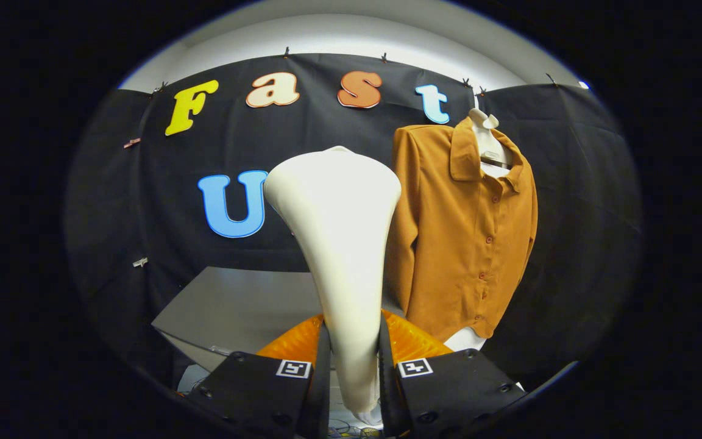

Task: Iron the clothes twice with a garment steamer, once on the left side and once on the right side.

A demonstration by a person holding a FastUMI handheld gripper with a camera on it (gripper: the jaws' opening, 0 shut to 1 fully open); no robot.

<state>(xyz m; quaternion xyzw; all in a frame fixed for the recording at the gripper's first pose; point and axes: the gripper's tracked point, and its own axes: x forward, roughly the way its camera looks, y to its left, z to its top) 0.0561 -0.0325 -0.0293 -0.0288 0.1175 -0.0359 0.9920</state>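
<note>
You have one cream, flared plastic garment steamer clamped in your tongs, one rust-orange buttoned shirt, one grey surface.

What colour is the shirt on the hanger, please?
Mustard brown, plain; the shirt shows best in the gripper view.

We take the black cloth wall as our landmark. Small clips pin its top edge at several places, and above that edge we see a pale, brightly lit ceiling band. A few more clips sit on the cloth well to one side, one high and one lower down. In front of the cloth's lower part lies a grey table, its near rim curving below the cloth. At the foot of the cloth, beneath the table rim, we make out a tangle of cables, too small to tell apart.
</note>
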